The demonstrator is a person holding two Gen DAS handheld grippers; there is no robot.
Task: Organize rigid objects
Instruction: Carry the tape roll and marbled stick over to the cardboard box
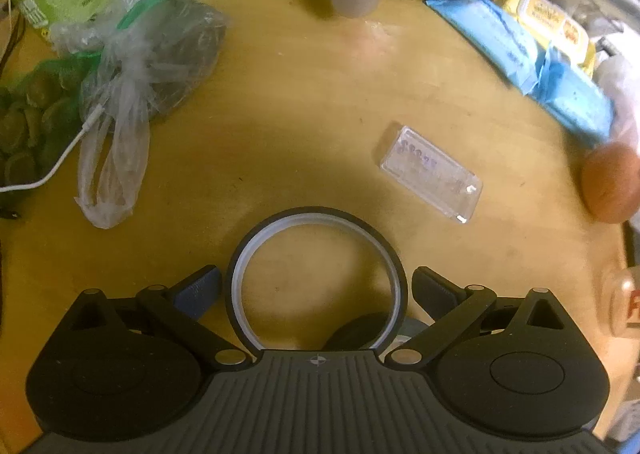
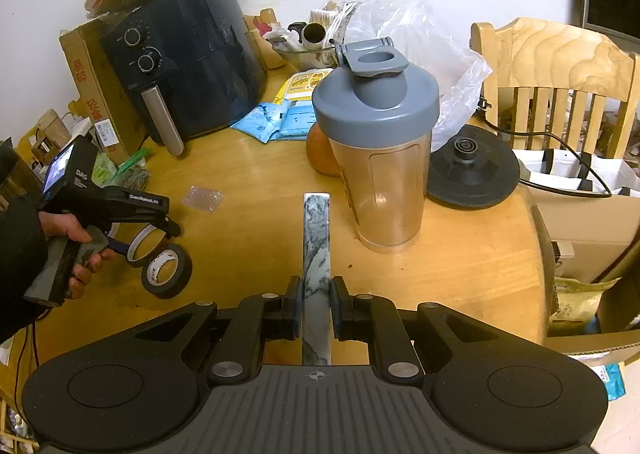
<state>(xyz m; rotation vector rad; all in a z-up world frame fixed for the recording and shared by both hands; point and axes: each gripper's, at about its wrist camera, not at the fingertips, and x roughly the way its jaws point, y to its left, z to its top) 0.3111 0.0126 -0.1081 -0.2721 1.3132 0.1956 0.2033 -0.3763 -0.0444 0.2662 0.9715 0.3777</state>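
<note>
Tape ring (image 1: 316, 278), thin and black with a pale inner rim, sits low in the middle of the left wrist view, right between the left gripper (image 1: 316, 290) and its wide-spread fingers (image 1: 200, 290). The jaws stand as wide as they go, a pad on each side of the ring with a sliver of table showing between; whether either pad brushes the ring I cannot tell, but nothing is pinched. In the right wrist view, lower left, the ring leans tilted against a thicker black roll (image 2: 167, 270), so it may tip flat or roll off if the fingers knock it while pulling away.

The right gripper (image 2: 316, 318), bottom centre of its own view, has its pads clamped tight on a marbled bar (image 2: 316, 254) that juts forward over the table (image 1: 300, 114). The risk there: the bar is long and held near one end, so a swing could clip the shaker (image 2: 380, 158) just to its right and topple it, and behind that stands an orange (image 2: 320, 158) ready to roll.

Further out in the left view, a clear case (image 1: 432, 174) lies right of centre, easy to slide or miss. A tied plastic bag (image 1: 132, 94) and white cable (image 1: 60, 162) clutter the left edge, where a finger could snag.
</note>
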